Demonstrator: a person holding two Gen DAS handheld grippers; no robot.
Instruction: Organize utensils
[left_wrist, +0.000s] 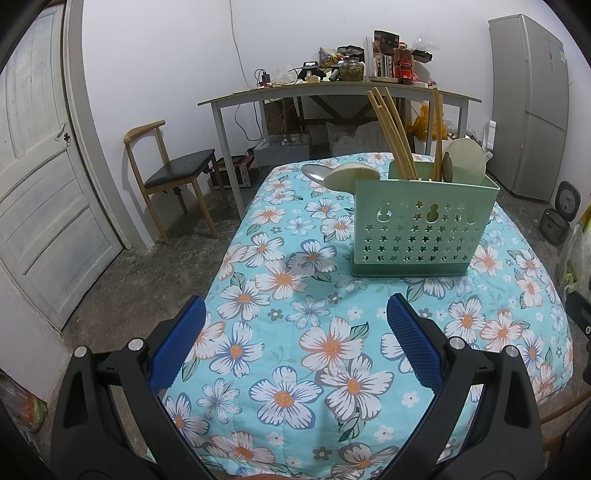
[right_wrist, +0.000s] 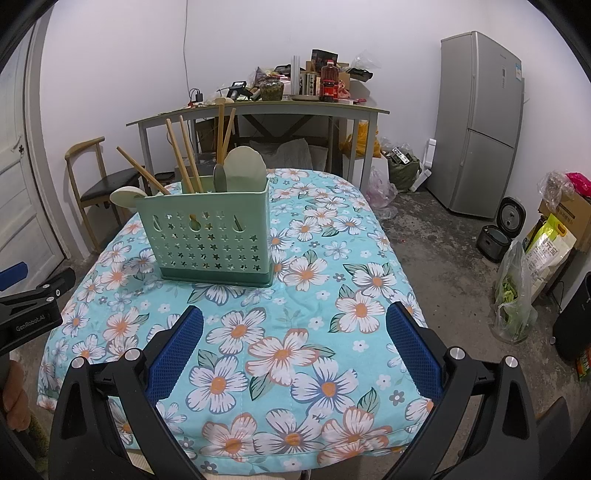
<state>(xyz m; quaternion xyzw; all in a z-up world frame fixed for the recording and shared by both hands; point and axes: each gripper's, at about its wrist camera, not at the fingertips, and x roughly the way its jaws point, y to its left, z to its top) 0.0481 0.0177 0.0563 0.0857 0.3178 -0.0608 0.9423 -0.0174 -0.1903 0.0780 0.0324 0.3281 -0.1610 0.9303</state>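
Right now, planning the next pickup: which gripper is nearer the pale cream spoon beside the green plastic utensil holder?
Left, probably. The pale cream spoon lies almost straight ahead of the left gripper; from the right gripper it sits far left, past the green plastic holder.

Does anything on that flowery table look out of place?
Mostly tidy: chopsticks stand in the green holder. But a metal spoon and a pale spoon lie behind it on the tablecloth, outside the holder.
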